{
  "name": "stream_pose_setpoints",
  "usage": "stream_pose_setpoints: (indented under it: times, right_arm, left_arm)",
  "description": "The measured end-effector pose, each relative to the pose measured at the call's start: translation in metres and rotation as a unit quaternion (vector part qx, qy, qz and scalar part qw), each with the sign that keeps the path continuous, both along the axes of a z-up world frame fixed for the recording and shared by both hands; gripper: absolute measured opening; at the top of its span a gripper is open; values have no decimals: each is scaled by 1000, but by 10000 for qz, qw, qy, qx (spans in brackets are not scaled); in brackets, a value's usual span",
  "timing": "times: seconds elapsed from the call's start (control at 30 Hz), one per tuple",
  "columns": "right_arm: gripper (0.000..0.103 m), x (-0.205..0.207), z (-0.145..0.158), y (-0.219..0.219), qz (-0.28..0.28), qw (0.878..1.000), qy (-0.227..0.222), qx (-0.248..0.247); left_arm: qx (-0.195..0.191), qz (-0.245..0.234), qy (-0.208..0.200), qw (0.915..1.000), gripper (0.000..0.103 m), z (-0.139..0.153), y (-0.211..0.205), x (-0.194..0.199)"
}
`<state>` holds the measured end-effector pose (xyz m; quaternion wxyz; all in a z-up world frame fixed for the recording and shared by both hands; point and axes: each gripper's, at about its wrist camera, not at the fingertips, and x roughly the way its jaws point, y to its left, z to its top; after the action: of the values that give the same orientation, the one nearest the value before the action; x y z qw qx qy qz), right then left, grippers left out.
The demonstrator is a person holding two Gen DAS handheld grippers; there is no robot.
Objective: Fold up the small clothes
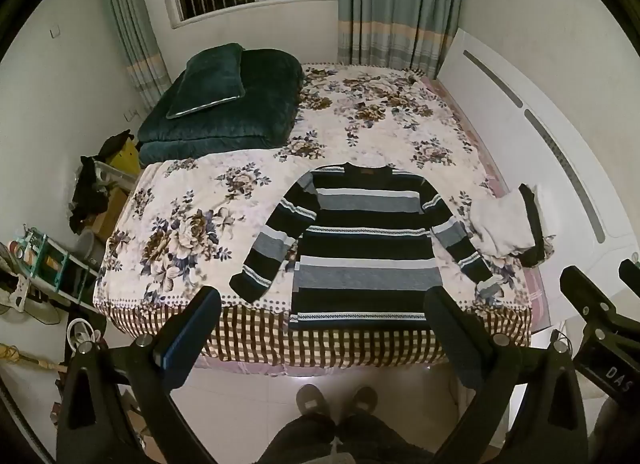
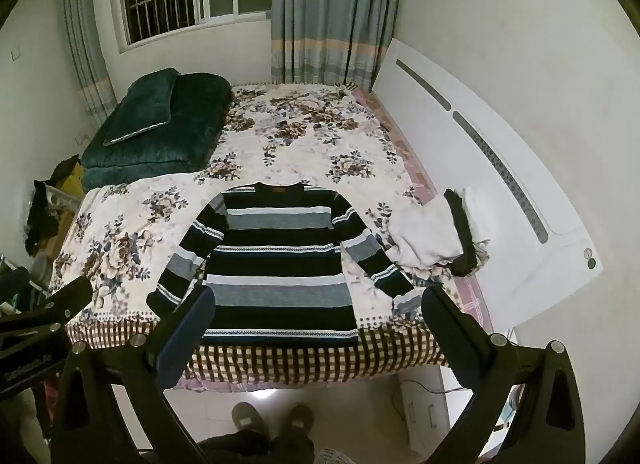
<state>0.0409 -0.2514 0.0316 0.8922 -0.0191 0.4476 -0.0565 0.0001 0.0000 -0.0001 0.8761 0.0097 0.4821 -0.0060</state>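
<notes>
A striped sweater in black, grey and white lies flat on the bed, collar away from me, both sleeves spread out; its hem hangs at the bed's near edge. It also shows in the right wrist view. My left gripper is open and empty, held above the floor in front of the hem. My right gripper is open and empty too, beside the left one, and its black frame shows in the left wrist view.
The bed has a floral cover and a checked edge. A dark green folded quilt with a pillow lies at the far left. A pile of white and black clothes sits at the right edge. Cluttered shelves stand at the left. A white headboard stands at the right.
</notes>
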Motion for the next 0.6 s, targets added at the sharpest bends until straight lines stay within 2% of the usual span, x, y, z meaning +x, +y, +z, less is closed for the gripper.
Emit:
stream_pose_setpoints:
  times: [0.6]
  right_arm:
    - [103,2,3,0,25,10000,0,2]
  left_arm:
    - [26,4,-94,10000,103,4,-2,1]
